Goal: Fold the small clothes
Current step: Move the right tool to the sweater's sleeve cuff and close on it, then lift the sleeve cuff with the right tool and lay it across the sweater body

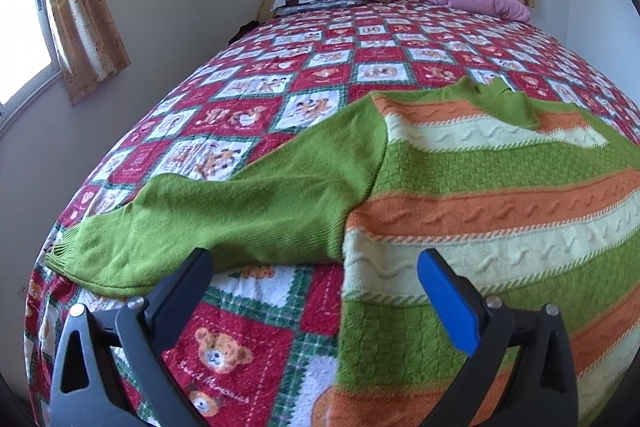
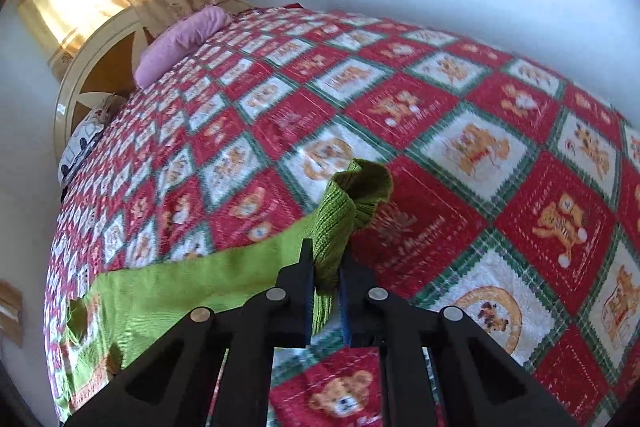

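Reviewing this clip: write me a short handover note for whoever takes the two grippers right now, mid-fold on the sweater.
Right gripper: shut on the green ribbed cuff of one sleeve, which bunches beyond the fingertips.
Left gripper: open, holding nothing, poised over the sweater's side edge, below the other sleeve.
Sweater lies spread on the bear-print bedspread; that other sleeve is still stretched out flat.
Done: one cuff gripped.
Left: fold both sleeves across the striped body, then fold the body.
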Available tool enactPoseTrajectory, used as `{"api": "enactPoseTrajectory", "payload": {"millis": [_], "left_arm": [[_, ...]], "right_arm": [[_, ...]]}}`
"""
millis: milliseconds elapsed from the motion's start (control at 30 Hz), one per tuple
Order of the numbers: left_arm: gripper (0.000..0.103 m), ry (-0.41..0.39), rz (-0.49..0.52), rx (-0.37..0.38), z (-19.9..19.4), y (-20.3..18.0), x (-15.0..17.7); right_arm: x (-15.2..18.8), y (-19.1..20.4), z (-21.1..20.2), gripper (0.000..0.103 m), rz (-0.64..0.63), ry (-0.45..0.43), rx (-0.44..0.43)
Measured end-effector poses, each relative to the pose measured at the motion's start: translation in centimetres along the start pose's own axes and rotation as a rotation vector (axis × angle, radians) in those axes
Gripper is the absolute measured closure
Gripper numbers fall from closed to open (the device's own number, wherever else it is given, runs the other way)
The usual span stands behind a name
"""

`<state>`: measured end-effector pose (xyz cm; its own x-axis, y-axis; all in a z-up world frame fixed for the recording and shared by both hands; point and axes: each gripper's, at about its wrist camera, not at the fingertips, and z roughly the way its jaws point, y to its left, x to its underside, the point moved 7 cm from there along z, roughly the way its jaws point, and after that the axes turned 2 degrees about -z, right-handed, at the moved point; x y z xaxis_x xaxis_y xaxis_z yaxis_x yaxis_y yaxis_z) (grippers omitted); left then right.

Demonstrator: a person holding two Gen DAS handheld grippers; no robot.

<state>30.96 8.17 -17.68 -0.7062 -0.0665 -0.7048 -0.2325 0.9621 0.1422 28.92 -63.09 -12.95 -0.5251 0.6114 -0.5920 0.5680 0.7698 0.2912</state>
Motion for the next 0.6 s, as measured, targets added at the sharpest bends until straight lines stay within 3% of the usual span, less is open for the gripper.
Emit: {"api": "enactPoseTrajectory", "payload": {"millis": [367, 600], "left_arm": [[0.000, -0.012, -0.059, -0.018, 0.1, 3.2, 0.4], [0.000, -0.009, -0.092, -0.025, 0.3, 4.9, 1.3]], "right_arm": [[-4.4, 11.2, -8.0, 0.094, -0.214, -0.161, -0.063], [-4.6, 20.7, -13.5, 0.094, -0.381, -0.247, -0.144]]}}
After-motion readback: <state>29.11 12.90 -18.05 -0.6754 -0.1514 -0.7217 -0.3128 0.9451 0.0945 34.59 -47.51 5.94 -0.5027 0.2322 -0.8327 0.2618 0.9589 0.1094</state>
